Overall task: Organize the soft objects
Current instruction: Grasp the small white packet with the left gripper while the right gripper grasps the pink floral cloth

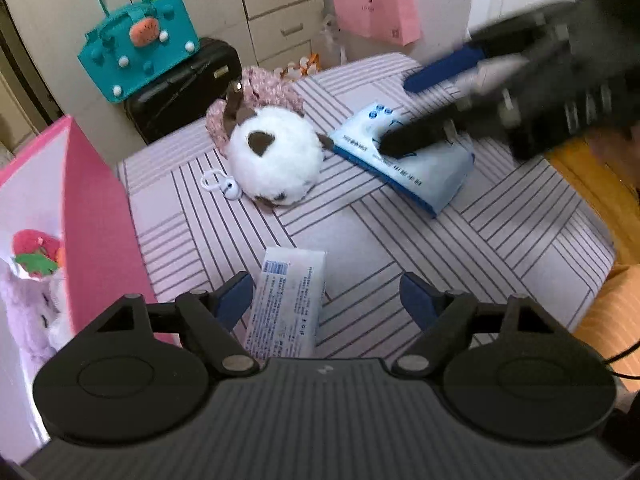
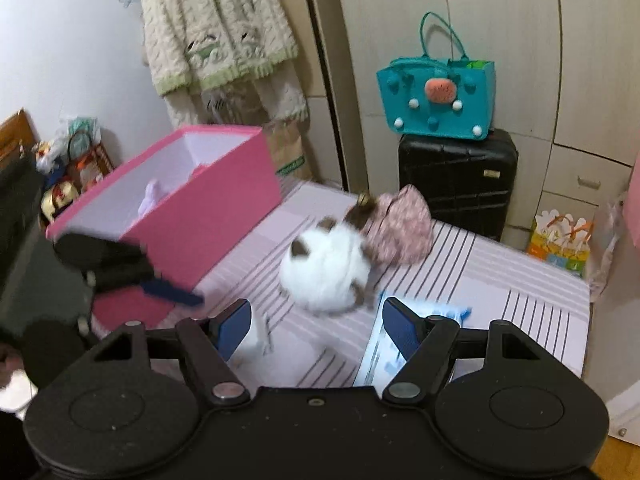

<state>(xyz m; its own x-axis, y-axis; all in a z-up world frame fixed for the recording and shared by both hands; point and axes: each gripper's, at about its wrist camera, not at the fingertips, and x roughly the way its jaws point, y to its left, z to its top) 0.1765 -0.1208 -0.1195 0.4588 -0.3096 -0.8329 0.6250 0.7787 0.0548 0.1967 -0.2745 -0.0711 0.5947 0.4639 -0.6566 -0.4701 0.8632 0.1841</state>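
Observation:
A white plush ball with brown ears lies on the striped table, against a pink floral pouch. A blue-and-white tissue pack lies to its right. A second white pack lies between my left gripper's open fingers. My right gripper is open above the blue tissue pack. In the right wrist view the plush, pouch, tissue pack and left gripper are blurred. The right gripper is open and empty.
A pink box at the table's left holds plush toys; it also shows in the right wrist view. A small white keychain lies by the plush. A teal bag on a black suitcase stands behind the table.

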